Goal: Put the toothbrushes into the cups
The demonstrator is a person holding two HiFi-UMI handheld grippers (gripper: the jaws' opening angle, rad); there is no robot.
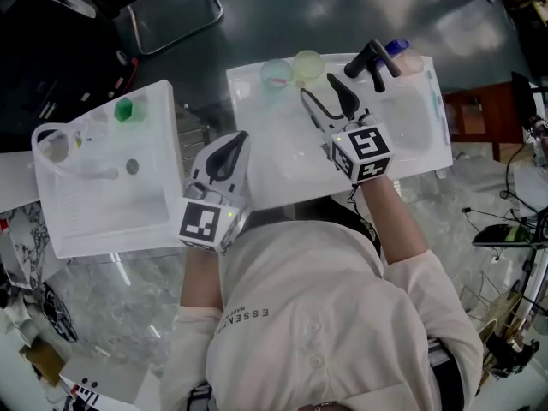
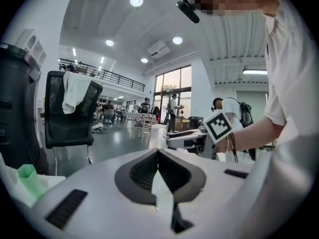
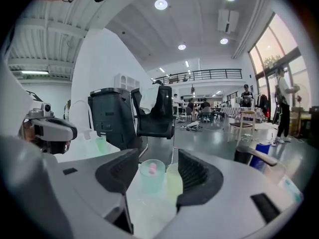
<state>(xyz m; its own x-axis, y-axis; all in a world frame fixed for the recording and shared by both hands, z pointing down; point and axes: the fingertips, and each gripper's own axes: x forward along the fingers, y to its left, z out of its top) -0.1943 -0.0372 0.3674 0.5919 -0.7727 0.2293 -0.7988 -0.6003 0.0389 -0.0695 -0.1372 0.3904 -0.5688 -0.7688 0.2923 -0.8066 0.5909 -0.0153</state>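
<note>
white right tongs (image 1: 317, 86) spread toward cups (image 1: 277, 74), left tongs (image 1: 239, 139) pinched

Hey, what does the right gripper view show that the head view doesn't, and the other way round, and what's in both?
Only the right gripper view: the ceiling lights and people far off in the hall.
Only the head view: the person's white shirt and the marker cube on the right gripper.
Both: the right gripper's jaws standing apart with nothing held, the pale blue cup and yellow-green cup just ahead of them, and the small green cup off to the left.
</note>
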